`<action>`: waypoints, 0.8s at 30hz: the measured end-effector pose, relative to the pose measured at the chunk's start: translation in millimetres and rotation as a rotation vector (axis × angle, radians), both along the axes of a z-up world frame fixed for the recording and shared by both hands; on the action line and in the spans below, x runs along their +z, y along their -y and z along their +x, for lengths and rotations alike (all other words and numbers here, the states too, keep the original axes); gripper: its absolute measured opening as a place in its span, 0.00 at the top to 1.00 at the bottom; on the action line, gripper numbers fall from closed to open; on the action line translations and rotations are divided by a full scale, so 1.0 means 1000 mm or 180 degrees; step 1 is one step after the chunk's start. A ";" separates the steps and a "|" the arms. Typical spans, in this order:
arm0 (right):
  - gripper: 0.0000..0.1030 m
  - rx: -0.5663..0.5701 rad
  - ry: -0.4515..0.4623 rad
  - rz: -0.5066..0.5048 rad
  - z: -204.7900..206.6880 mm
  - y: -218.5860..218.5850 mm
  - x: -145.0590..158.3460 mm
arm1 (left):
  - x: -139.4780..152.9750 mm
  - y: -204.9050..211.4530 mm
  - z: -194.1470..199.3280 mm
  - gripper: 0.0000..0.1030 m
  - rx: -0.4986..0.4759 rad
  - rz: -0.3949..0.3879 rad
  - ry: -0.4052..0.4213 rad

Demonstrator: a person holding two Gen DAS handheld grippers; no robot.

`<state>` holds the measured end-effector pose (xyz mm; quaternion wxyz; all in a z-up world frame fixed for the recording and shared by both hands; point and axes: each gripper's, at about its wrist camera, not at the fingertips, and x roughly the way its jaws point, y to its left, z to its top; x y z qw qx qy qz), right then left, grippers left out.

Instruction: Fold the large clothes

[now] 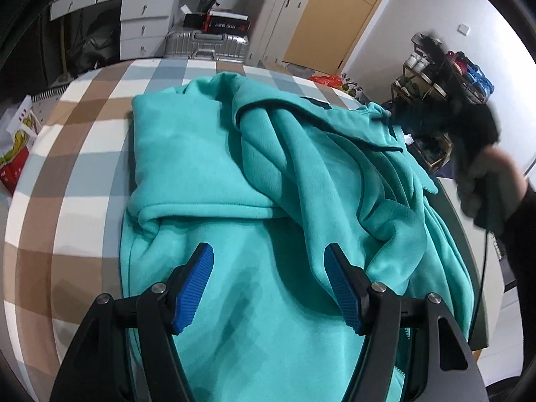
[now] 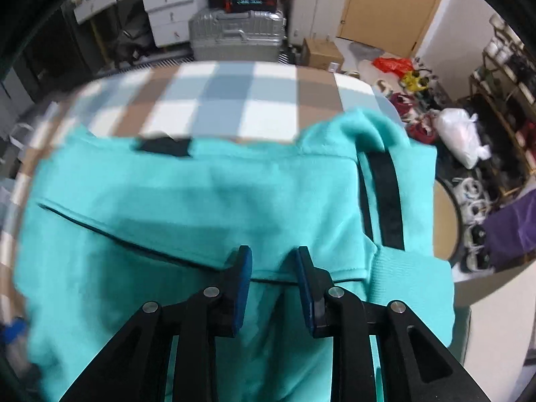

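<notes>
A large teal sweatshirt [image 1: 207, 154] lies partly folded on a checked bed cover [image 1: 67, 154]. My left gripper [image 1: 269, 284] is open just above its near part, blue pads [image 1: 196, 288] wide apart and empty. In the left wrist view my right gripper [image 1: 469, 127] shows blurred at the right, held by a hand, lifting the garment's right side. In the right wrist view the sweatshirt [image 2: 201, 194] fills the frame, with a black stripe [image 2: 385, 201] on it. My right gripper [image 2: 273, 268] has its pads a little apart with a teal fold running between them; the grip is unclear.
A silver suitcase [image 1: 207, 45] and white drawers [image 1: 144, 23] stand beyond the bed. A shoe rack [image 1: 435, 77] and floor clutter with bags [image 2: 459, 134] are at the right. The bed's right edge [image 2: 445, 221] is near the right gripper.
</notes>
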<state>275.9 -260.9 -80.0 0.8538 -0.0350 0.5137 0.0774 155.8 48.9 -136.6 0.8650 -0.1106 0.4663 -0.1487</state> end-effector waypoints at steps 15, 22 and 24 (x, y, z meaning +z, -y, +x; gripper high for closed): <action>0.79 0.0422 -0.0291 -0.0430 0.017 -0.098 -0.043 | -0.004 -0.022 0.004 0.38 0.0159 0.0134 -0.0058; 0.79 0.0770 0.0250 0.0075 0.011 -0.142 0.009 | -0.008 -0.034 0.002 0.38 0.0274 0.0214 -0.0049; 0.81 0.0845 0.0006 0.0049 0.013 -0.163 -0.015 | -0.008 -0.036 0.003 0.38 0.0293 0.0224 -0.0042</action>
